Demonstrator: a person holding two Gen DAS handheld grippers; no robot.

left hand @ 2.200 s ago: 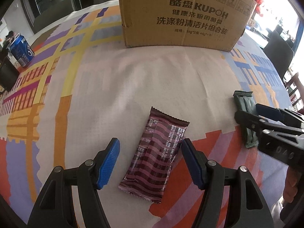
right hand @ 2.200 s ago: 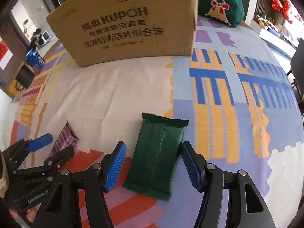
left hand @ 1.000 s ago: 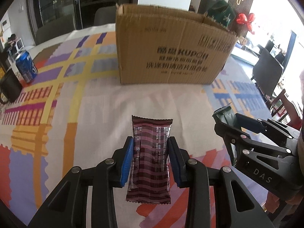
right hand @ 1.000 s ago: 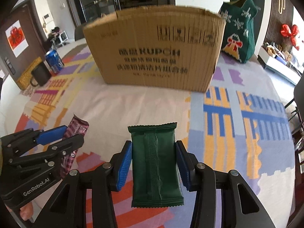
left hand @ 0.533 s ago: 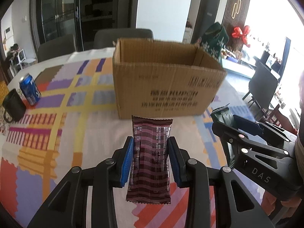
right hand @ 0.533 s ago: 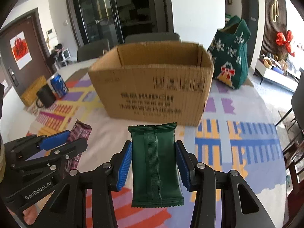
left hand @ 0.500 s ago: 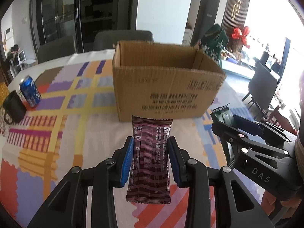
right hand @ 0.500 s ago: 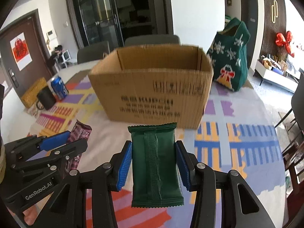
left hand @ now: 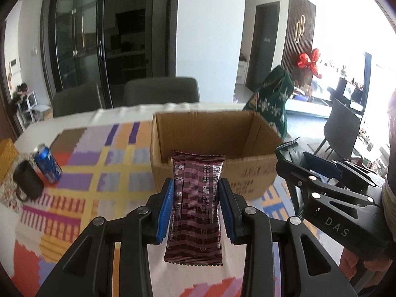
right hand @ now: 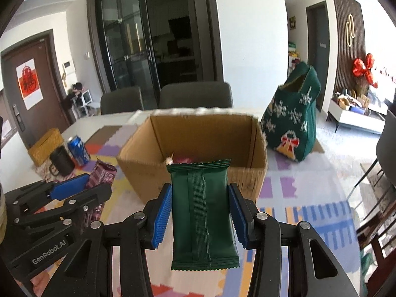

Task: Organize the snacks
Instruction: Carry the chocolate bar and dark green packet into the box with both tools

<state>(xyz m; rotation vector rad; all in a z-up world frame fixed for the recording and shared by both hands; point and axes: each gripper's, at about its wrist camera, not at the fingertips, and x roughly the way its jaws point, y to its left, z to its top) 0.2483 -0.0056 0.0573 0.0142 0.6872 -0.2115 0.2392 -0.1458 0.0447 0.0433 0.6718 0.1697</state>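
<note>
I have the left gripper [left hand: 195, 206] clamped on the maroon snack packet [left hand: 195, 208], and the right gripper [right hand: 200, 212] clamped likewise on the green snack packet [right hand: 201, 214]; both packets stand upright, pinched by their long edges, in the air short of the open cardboard box [right hand: 198, 143] on the patterned tablecloth [left hand: 74, 193]. My worry: the wrappers are slick and soft, so one could slip out before reaching the opening. The grippers ride close together, so they could bump, or a packet could catch the near wall.
</note>
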